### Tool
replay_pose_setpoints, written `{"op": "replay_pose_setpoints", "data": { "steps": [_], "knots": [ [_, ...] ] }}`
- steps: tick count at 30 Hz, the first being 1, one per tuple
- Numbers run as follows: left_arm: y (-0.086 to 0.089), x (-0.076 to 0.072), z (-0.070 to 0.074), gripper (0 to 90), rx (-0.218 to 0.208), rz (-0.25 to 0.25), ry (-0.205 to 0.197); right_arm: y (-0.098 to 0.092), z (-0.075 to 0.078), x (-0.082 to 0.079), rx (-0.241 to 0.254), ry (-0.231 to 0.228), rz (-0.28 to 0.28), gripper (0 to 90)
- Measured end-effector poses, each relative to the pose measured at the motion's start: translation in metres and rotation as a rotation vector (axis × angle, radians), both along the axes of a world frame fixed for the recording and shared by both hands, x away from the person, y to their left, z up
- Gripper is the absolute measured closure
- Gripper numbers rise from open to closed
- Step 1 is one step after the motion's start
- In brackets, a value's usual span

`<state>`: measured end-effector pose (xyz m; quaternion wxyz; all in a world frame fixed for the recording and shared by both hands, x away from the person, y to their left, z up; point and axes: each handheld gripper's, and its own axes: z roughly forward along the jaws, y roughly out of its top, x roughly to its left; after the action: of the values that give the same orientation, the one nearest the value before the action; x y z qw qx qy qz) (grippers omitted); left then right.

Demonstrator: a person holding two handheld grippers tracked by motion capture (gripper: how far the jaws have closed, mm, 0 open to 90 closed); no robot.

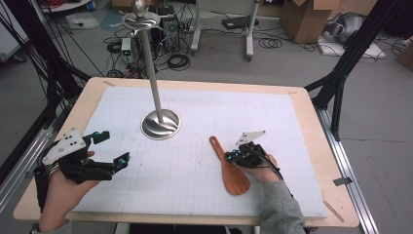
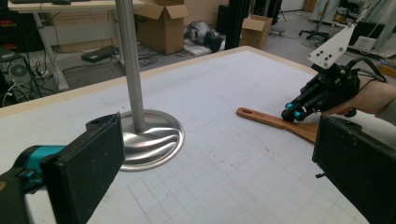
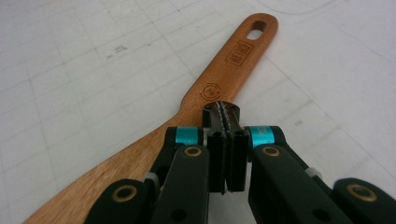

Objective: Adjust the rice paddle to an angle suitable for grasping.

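A wooden spatula [image 1: 234, 178] lies flat on the white gridded mat [image 1: 195, 161], handle pointing away from me, with a hanging hole at its far end [image 3: 256, 33]. My right gripper [image 1: 229, 157] has its jaws pressed together, and their tips rest on or just above the spatula's neck [image 3: 212, 91], with nothing between them. My left gripper [image 1: 112, 148] stays open over the mat's left side, with nothing between its jaws. From the left gripper view, the right gripper [image 2: 292, 113] sits at the spatula [image 2: 261, 117].
A steel stand with a round base [image 1: 160, 125] and a tall pole [image 1: 151, 68] rises from the mat's far middle, with hooks at its top [image 1: 140, 20]. The mat lies on a wooden table [image 1: 311, 126]. Cables, boxes and frame legs are on the floor beyond.
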<state>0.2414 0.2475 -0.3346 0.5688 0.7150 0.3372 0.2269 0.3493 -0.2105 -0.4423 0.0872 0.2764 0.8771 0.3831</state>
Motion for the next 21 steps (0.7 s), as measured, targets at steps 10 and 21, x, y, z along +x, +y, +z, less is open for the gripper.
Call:
{"op": "replay_pose_setpoints", "data": {
  "steps": [10,21],
  "knots": [
    [0.006,-0.005,-0.001,2.9,-0.001,0.018,0.004,0.027,0.002,0.000,-0.024,-0.002,0.073,89.3],
    [0.013,-0.011,-0.001,2.9,0.005,0.039,0.002,0.055,0.004,-0.003,-0.041,-0.002,0.151,89.3]
  ]
}}
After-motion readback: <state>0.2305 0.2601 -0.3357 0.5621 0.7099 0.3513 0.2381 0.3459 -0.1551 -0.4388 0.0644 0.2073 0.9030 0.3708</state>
